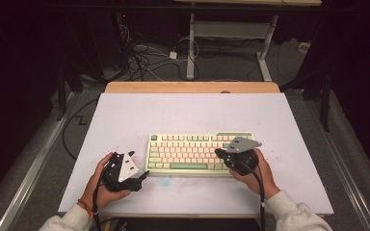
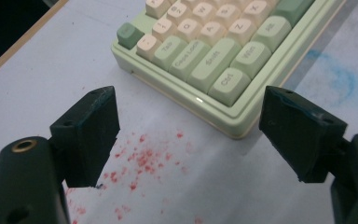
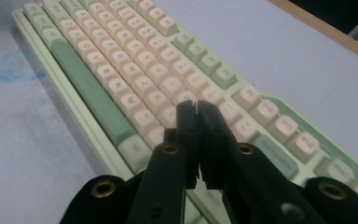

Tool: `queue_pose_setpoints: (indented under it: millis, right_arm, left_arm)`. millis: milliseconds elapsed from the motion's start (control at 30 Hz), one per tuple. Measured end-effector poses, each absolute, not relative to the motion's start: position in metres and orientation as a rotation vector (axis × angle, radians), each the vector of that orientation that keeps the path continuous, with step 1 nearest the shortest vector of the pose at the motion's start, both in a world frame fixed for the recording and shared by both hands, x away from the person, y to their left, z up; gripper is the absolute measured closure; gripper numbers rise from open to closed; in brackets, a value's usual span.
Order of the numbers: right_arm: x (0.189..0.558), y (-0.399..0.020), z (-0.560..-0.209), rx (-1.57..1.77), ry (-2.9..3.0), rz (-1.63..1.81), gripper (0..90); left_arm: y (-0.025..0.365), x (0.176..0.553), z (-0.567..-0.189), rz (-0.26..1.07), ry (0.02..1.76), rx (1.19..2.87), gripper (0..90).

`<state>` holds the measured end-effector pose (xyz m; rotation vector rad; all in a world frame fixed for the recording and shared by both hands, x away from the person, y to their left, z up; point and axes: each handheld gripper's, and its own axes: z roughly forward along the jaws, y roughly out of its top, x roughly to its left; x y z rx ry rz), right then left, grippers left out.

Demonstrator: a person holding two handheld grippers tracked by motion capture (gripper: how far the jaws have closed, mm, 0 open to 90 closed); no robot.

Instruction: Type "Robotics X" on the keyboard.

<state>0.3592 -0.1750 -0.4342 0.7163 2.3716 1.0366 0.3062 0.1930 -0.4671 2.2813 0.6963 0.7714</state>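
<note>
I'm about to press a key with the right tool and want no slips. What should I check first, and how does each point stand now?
1. Right tool shut to a single tip: ok.
2. Tip over the keyboard, above the cream keys at its right end: ok.
3. Which key sits under the tip: cannot tell.
4. Left tool open, nothing between its jaws: ok.
5. Left tool off the keyboard, beside its left front corner: ok.
6. Keyboard lying flat on the white table: ok.
</note>
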Motion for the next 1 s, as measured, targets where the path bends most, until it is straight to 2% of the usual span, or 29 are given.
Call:
queue_pose_setpoints:
  millis: [400, 1000]
  right_arm:
    - [0.393, -0.133, -0.443, 0.706, 2.447, 0.967, 90.0]
    - [0.399, -0.118, -0.451, 0.688, 2.469, 0.891, 88.8]
  left_arm:
    - [0.201, 0.299, -0.471, 0.749, 0.722, 2.295, 18.7]
    - [0.199, 0.3, -0.472, 0.742, 0.718, 2.307, 18.7]
